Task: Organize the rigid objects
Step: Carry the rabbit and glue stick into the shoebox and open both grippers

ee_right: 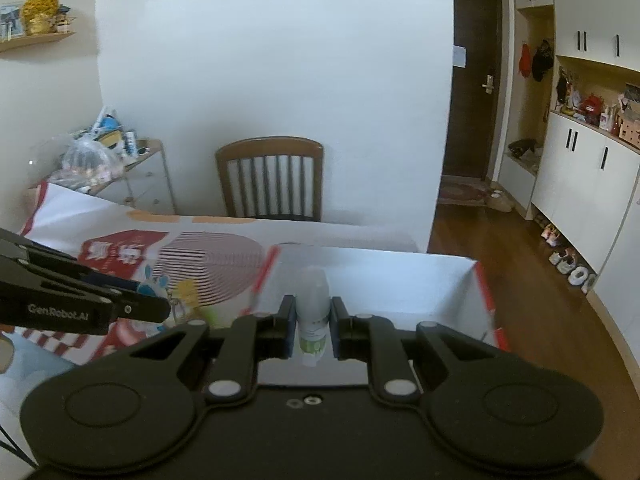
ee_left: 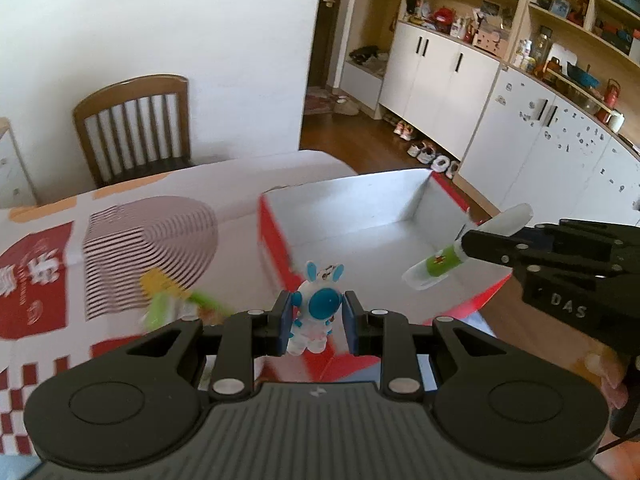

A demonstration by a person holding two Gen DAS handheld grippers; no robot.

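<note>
My left gripper is shut on a small blue and white rabbit astronaut figure, held upright above the near left corner of a red box with a white inside. My right gripper is shut on a small white bottle with a green label, over the same box. From the left wrist view the bottle hangs tilted over the box's right side. The right wrist view shows the rabbit figure at the left gripper's tip.
A blurred yellow and green toy lies on the red and white patterned tablecloth left of the box. A wooden chair stands behind the table against the white wall. White cupboards and shoes line the right side.
</note>
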